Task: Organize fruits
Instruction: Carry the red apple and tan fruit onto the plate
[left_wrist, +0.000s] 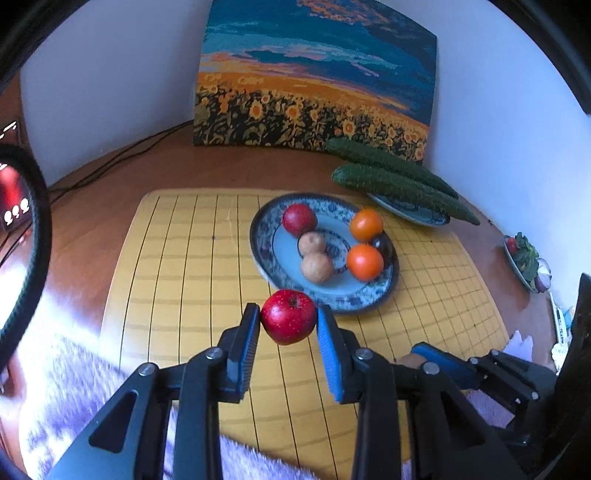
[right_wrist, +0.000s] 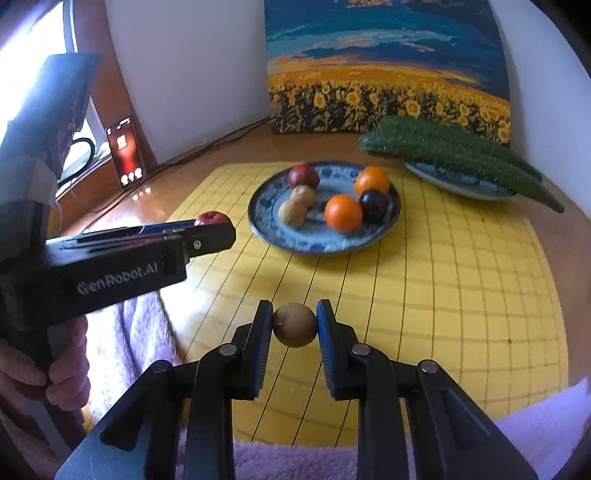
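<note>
— What is underneath everything?

— A yellow gridded board (right_wrist: 424, 280) lying on a glossy brown table (left_wrist: 110, 192), with lilac fleece (right_wrist: 295, 461) over the board's near edge. A sunflower painting (right_wrist: 388, 74) leans on the white wall at the table's back edge.

— And the fruit?

— A blue patterned plate (left_wrist: 266, 258) near the board's far edge carries two oranges, two brown fruits, a red one and a dark one. A second plate (right_wrist: 454, 181) at the far right corner carries two cucumbers (right_wrist: 461, 151).

— The tongs?

— The left gripper (left_wrist: 289, 325) is clamped on a red apple (left_wrist: 289, 316) above the board, just before the plate's near rim. The right gripper (right_wrist: 294, 325) pinches a round brown fruit (right_wrist: 294, 325) over the near edge.
</note>
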